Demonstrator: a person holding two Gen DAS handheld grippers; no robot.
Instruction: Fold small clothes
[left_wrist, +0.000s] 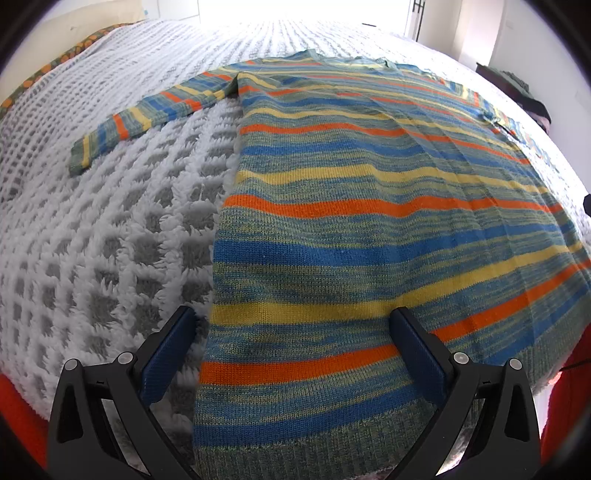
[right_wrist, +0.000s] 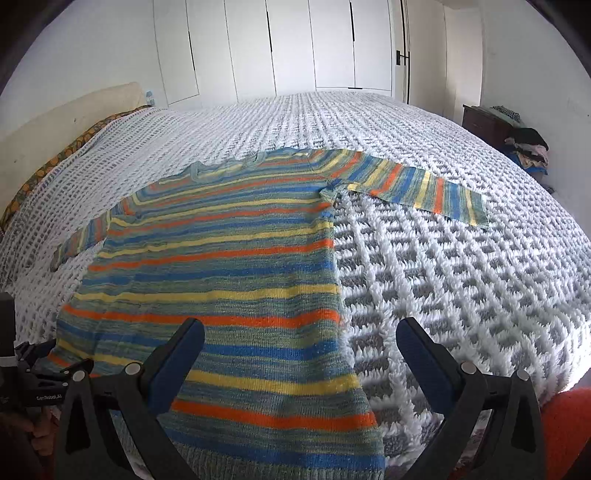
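The striped sweater (left_wrist: 369, 221) is lying flat on the bed (right_wrist: 461, 258), and both the left gripper (left_wrist: 293, 325) and right gripper (right_wrist: 300, 336) are hovering spread wide at the hem; I'm guessing they could be snagging that fluffy bedspread along with the knit

We count one sweater (left_wrist: 369, 229), striped, with two sleeves spread out on one bed (right_wrist: 461, 258). We hold two tools: the left tool (left_wrist: 293, 325) and the right tool (right_wrist: 300, 336), each with two fingers set wide apart. One dresser (right_wrist: 484, 122) stands by the wall, with one heap of clothes (right_wrist: 528, 147).
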